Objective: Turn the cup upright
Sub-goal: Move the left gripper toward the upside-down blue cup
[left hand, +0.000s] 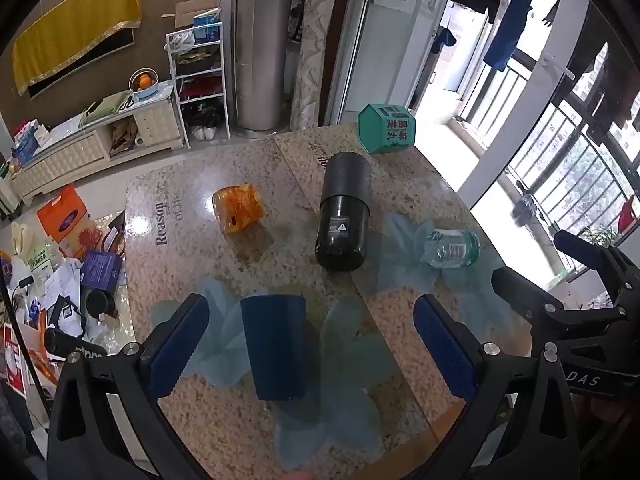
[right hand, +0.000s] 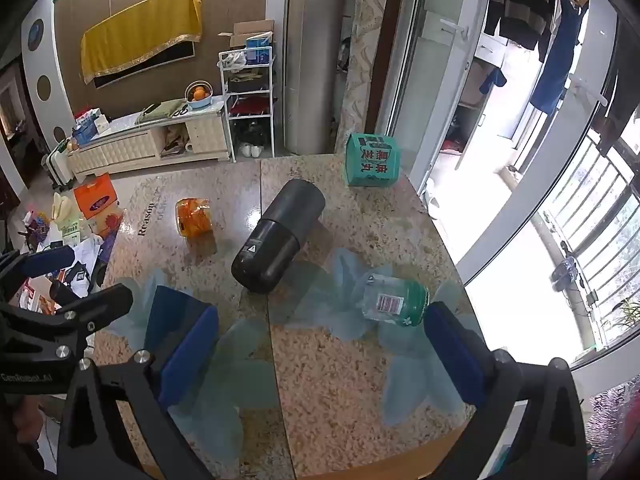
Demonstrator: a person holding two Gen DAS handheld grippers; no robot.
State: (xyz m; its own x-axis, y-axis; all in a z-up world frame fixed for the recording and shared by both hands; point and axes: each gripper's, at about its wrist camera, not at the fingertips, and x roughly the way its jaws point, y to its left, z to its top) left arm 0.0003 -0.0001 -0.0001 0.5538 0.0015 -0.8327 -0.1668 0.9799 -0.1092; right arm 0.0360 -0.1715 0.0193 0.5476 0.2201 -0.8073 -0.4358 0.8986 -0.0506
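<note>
A dark blue cup (left hand: 276,346) stands upside down on the granite table (left hand: 248,432), between my left gripper's open fingers, nearer the left pad (left hand: 176,344). My left gripper (left hand: 312,348) is open and empty around it. In the right wrist view the same cup (right hand: 172,320) shows partly behind the right gripper's left pad (right hand: 188,356). My right gripper (right hand: 324,356) is open and empty above the table, and its fingers show at the right edge of the left wrist view (left hand: 560,300).
A black cylinder (left hand: 342,210) lies on its side mid-table. An orange glass (left hand: 240,208), a clear bottle with green label (left hand: 452,248) and a teal box (left hand: 386,128) lie around it. The table edge is near, with floor clutter at left.
</note>
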